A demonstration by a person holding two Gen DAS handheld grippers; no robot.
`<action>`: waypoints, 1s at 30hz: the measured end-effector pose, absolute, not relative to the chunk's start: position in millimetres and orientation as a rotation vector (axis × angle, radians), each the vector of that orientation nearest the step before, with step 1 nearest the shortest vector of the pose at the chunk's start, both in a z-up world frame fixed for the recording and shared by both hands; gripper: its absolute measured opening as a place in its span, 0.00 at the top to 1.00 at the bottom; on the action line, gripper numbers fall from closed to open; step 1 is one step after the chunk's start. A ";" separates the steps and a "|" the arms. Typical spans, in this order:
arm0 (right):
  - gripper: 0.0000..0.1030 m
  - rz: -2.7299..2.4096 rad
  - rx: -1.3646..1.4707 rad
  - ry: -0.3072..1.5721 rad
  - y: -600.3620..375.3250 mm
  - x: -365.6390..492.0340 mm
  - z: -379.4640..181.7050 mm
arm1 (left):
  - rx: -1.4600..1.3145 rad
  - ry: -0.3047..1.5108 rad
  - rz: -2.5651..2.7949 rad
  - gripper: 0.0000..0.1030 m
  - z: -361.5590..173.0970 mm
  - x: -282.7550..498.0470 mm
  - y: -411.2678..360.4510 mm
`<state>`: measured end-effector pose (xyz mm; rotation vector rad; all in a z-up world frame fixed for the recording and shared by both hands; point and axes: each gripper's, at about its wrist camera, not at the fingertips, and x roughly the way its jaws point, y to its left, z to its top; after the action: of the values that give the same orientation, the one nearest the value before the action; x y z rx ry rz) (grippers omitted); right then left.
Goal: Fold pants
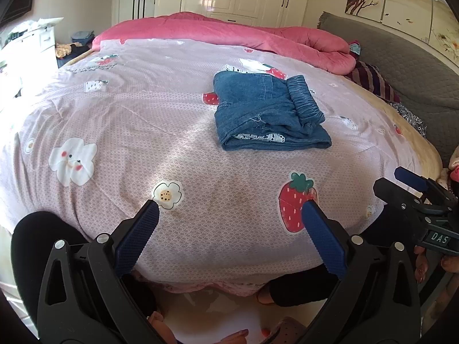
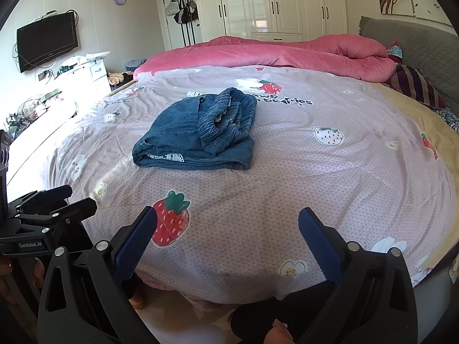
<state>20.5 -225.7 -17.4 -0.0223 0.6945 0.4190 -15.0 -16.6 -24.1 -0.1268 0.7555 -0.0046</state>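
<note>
Blue denim pants (image 1: 268, 111) lie folded in a compact stack on the pink strawberry-print bed sheet (image 1: 143, 114), with the elastic waistband on top at the right. They also show in the right wrist view (image 2: 198, 132). My left gripper (image 1: 231, 209) is open and empty, held near the bed's front edge, well short of the pants. My right gripper (image 2: 228, 218) is open and empty, also back at the front edge. Each gripper shows at the side of the other's view: the right one (image 1: 413, 189) and the left one (image 2: 57, 200).
A pink quilt (image 2: 272, 51) is bunched along the far side of the bed. A grey headboard (image 2: 416, 46) and striped pillow (image 2: 413, 86) are at the right. A white dresser (image 2: 80, 77), wall TV (image 2: 47, 40) and wardrobes (image 2: 272, 3) stand beyond.
</note>
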 end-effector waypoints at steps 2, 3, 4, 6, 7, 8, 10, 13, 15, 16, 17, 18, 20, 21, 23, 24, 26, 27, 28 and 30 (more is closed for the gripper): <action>0.04 0.419 -0.023 0.697 -225.6 20.6 -17.5 | -0.125 0.756 -0.001 0.09 -23.7 -14.8 -16.6; 0.04 0.417 -0.023 0.697 -225.7 20.6 -17.3 | -0.124 0.756 -0.001 0.09 -23.7 -15.0 -16.4; 0.05 0.415 -0.024 0.697 -225.5 20.8 -17.2 | -0.126 0.756 0.000 0.09 -23.7 -15.2 -16.1; 0.04 0.411 -0.024 0.697 -226.0 20.3 -16.9 | -0.130 0.758 0.001 0.09 -23.1 -15.1 -15.6; 0.04 0.410 -0.023 0.698 -226.3 20.4 -16.9 | -0.132 0.757 0.000 0.09 -22.6 -15.0 -15.2; 0.04 0.408 -0.022 0.699 -226.6 20.5 -16.9 | -0.133 0.757 -0.001 0.09 -22.3 -15.1 -15.0; 0.05 0.404 -0.018 0.702 -227.2 20.9 -17.2 | -0.131 0.754 0.000 0.09 -21.2 -15.3 -15.2; 0.05 0.402 -0.014 0.706 -227.6 21.7 -17.6 | -0.131 0.750 -0.001 0.09 -20.2 -16.0 -15.6; 0.05 0.400 -0.017 0.707 -227.1 21.8 -17.9 | -0.125 0.753 0.001 0.09 -19.8 -15.8 -16.2; 0.04 0.401 -0.018 0.707 -226.9 21.8 -17.8 | -0.124 0.753 0.003 0.09 -19.6 -15.6 -16.6; 0.04 0.401 -0.020 0.705 -226.6 21.3 -17.5 | -0.124 0.751 0.004 0.09 -19.4 -15.5 -16.5; 0.04 0.400 -0.022 0.704 -226.4 21.3 -17.4 | -0.123 0.752 0.005 0.09 -19.5 -15.3 -16.3; 0.04 0.399 -0.025 0.703 -226.1 20.9 -17.3 | -0.127 0.756 0.003 0.09 -19.8 -14.8 -15.9; 0.04 0.400 -0.025 0.704 -226.1 21.1 -17.4 | -0.128 0.757 0.002 0.09 -20.0 -14.9 -16.0; 0.04 0.399 -0.024 0.707 -225.9 21.8 -17.6 | -0.123 0.757 0.004 0.09 -19.7 -14.8 -16.9; 0.04 0.398 -0.024 0.707 -226.0 21.8 -17.6 | -0.118 0.756 0.006 0.09 -19.5 -15.2 -17.7; 0.04 0.395 -0.025 0.706 -226.1 21.7 -17.6 | -0.112 0.756 0.010 0.09 -19.6 -15.4 -18.2; 0.04 0.391 -0.029 0.707 -226.4 21.4 -17.6 | -0.108 0.760 0.015 0.09 -20.0 -14.9 -18.8; 0.04 0.387 -0.034 0.707 -226.4 21.7 -17.5 | -0.104 0.763 0.018 0.09 -20.7 -14.4 -19.1; 0.04 0.381 -0.037 0.703 -227.0 21.9 -16.9 | -0.096 0.769 0.021 0.09 -21.6 -13.4 -19.9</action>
<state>21.9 -227.0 -16.9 -0.0374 0.7031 0.3809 -13.4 -19.9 -21.6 -0.0956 0.7691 0.0215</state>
